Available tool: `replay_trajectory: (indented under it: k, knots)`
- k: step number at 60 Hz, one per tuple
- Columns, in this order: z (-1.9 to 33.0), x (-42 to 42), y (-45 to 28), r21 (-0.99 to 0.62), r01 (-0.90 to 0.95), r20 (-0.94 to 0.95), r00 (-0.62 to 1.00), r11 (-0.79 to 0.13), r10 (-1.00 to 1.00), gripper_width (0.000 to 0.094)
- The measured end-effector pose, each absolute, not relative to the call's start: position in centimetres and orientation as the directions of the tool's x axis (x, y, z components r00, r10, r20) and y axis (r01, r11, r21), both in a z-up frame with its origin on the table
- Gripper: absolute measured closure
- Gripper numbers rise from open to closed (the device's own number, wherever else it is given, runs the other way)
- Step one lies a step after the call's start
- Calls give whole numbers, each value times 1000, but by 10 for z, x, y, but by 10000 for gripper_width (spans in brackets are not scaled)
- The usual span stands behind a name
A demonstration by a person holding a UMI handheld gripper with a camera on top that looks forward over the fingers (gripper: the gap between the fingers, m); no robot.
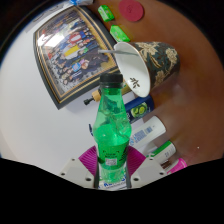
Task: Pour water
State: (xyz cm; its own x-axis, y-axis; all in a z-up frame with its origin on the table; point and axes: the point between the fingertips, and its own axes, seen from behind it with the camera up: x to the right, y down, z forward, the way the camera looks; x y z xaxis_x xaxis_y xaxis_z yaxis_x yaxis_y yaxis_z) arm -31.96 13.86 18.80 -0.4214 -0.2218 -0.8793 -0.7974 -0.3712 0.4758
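Gripper view has the green bottle [111, 128] sitting upright between the fingers of the gripper [112, 167], pink pads look clamped on its lower body, so I'd call it grabbed. Cap looks on. Patterned cup [158, 57] stands beyond it by the framed picture [78, 53]. Next up is probably carrying it over and tipping

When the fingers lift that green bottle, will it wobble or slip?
The green bottle is tall and narrow, so it may tip if held low. Its clear plastic looks smooth, maybe slippery, and could dent when squeezed. It stands between the gripper fingers, which look closed on its lower part; liquid inside would probably make it heavier.
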Motion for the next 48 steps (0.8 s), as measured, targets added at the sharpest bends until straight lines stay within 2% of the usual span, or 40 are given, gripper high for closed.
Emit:
replay_trajectory:
  k: [4,9,15,21,28,32,41,48]
  knots:
    - [191,-318,139,438,-814,-899,-382,-382,-215,577]
    - [198,-312,138,298,-862,-953,-243,-410,-183,578]
    - [214,-293,138,26,-907,-995,16,-419,-97,578]
    - [237,-261,139,-286,-875,-951,309,-390,4,577]
    - [260,-211,140,-644,-701,-753,651,-306,96,577]
    - [265,-179,143,-772,-581,-620,777,-259,105,577]
    - [248,-101,145,-936,-307,-320,946,-173,50,577]
    - [210,-52,159,-968,-167,-166,986,-185,-21,577]
